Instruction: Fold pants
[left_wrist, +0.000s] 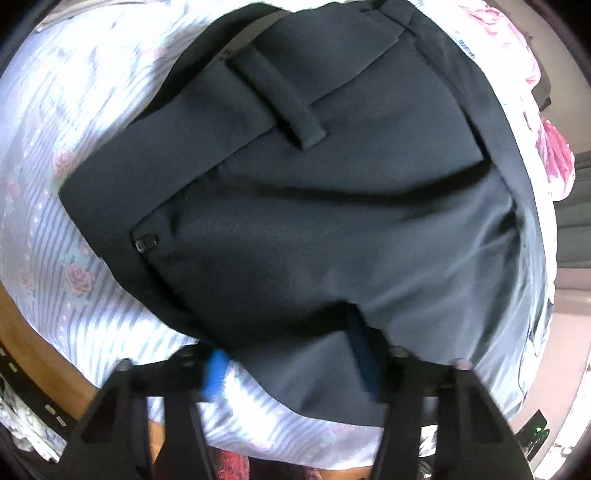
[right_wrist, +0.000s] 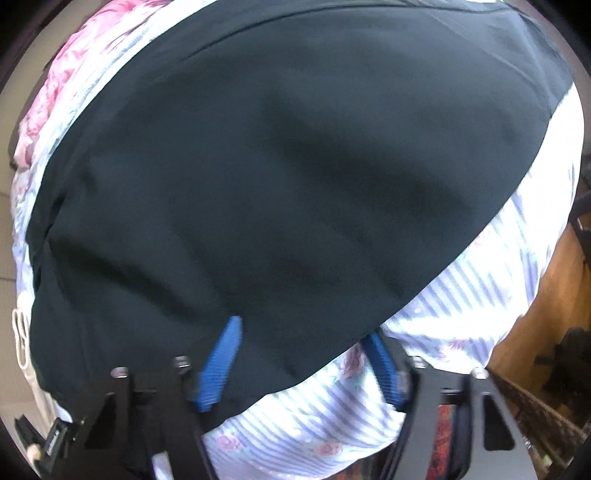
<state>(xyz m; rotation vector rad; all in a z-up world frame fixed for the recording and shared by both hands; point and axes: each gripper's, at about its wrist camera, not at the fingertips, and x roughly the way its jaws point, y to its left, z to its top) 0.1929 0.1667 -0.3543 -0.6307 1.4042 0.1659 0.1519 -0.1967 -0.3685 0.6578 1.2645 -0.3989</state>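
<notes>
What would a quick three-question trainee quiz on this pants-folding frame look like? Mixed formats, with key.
1. True or false: the dark pants lie on a plain white sheet.
2. What sits between the left claw pads? A) pants edge B) a sock C) nothing
3. What colour are the right claw pads?
Key: 1 false, the sheet is striped with roses; 2 A; 3 blue.

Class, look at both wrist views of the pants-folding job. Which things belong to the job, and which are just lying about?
Job:
pants
left gripper
right gripper
striped sheet under the pants

Lying about:
pink cloth
white cord
</notes>
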